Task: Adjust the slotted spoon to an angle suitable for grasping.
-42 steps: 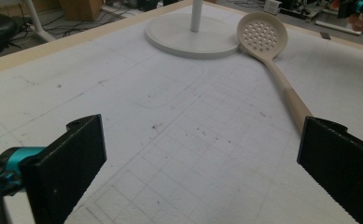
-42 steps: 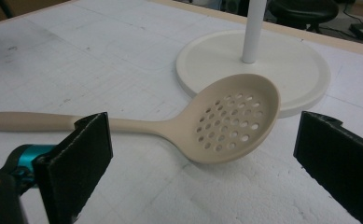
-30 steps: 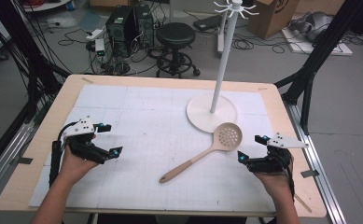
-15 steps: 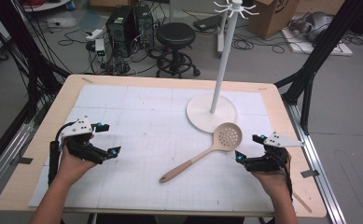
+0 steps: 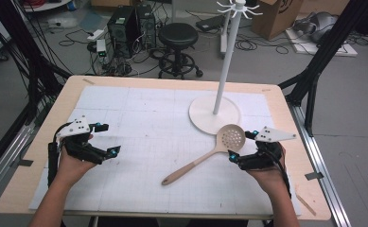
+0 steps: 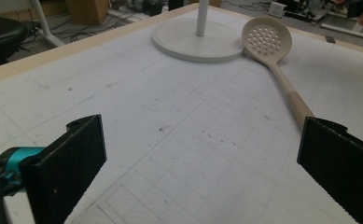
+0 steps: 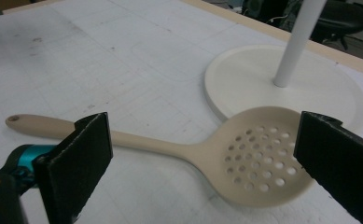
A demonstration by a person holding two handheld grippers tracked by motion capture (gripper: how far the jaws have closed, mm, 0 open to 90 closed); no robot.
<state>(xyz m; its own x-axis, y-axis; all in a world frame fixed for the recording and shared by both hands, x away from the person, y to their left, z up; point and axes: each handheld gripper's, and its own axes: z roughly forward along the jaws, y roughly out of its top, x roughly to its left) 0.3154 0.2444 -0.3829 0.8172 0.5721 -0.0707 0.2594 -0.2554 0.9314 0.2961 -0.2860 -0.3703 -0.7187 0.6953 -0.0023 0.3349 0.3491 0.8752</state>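
Right tool (image 5: 242,147) agape beside slotted spoon (image 5: 230,138)

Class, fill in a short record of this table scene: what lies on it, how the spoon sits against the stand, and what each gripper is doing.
surface: table with a white gridded mat
spoon: beige, slotted, flat on the mat, bowl toward the stand, handle toward the person
stand: white round base with upright pole
spoon and stand: bowl rim at the base edge; contact cannot be told
left gripper: open, holds nothing, near the mat's left edge
right gripper: open, holds nothing, just right of the spoon's bowl
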